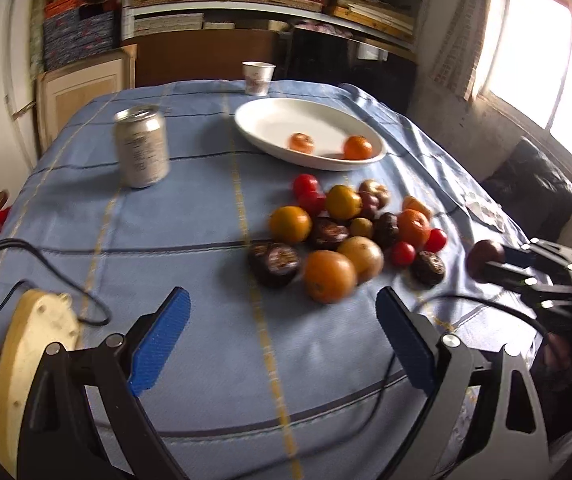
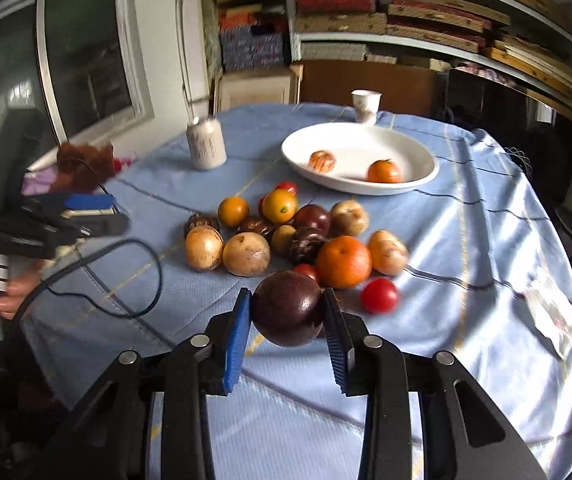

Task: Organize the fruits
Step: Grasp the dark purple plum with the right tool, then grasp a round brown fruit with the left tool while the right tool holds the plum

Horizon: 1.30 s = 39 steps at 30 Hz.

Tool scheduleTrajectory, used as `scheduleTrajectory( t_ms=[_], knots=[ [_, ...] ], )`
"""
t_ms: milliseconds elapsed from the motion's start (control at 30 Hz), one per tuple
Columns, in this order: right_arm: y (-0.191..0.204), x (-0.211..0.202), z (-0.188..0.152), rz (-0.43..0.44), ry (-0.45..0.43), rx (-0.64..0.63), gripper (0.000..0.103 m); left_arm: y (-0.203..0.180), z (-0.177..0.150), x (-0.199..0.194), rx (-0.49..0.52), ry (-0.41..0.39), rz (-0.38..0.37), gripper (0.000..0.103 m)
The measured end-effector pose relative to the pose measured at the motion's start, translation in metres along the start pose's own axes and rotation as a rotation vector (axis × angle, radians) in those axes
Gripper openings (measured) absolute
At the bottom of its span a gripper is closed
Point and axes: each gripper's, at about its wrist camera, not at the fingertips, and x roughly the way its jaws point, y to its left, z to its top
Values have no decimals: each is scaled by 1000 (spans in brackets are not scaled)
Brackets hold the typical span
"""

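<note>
Right gripper [image 2: 288,312] clamps dark plum [image 2: 288,307], lifted above near edge of fruit pile [image 2: 286,232] on desk [image 2: 486,248]. Left gripper [image 1: 282,332] wide, empty. Step: carry (judged). Next: reach far to white plate [image 2: 426,160], holding two oranges, release gently.

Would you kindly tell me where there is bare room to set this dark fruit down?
The white dish holds only two oranges, with bare floor at its left and far side. Cloth is also bare between the can and the fruit pile, and just ahead of the right hand-held gripper. The pile itself is crowded.
</note>
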Motion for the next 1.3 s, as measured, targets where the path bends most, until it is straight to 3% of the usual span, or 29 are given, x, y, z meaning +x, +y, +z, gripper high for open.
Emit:
scheduleTrajectory(
  t_ms=[67, 233, 300, 667, 1067, 1300],
  knots=[
    [-7, -12, -5, 1, -16, 17, 36, -16, 3, 13, 48, 10, -9, 91],
    [-17, -20, -14, -6, -32, 41, 36, -43, 8, 43, 143, 56, -23, 67],
    [-20, -20, -15, 5, -33, 53, 36, -46, 10, 53, 175, 72, -2, 64],
    [-25, -10, -18, 49, -27, 80, 36, -44, 15, 78, 395, 112, -5, 60],
    [-23, -6, -18, 51, -6, 94, 36, -51, 4, 89, 532, 109, -2, 50],
    [-20, -7, -17, 50, -8, 90, 36, -49, 3, 88, 523, 97, 4, 44]
  ],
)
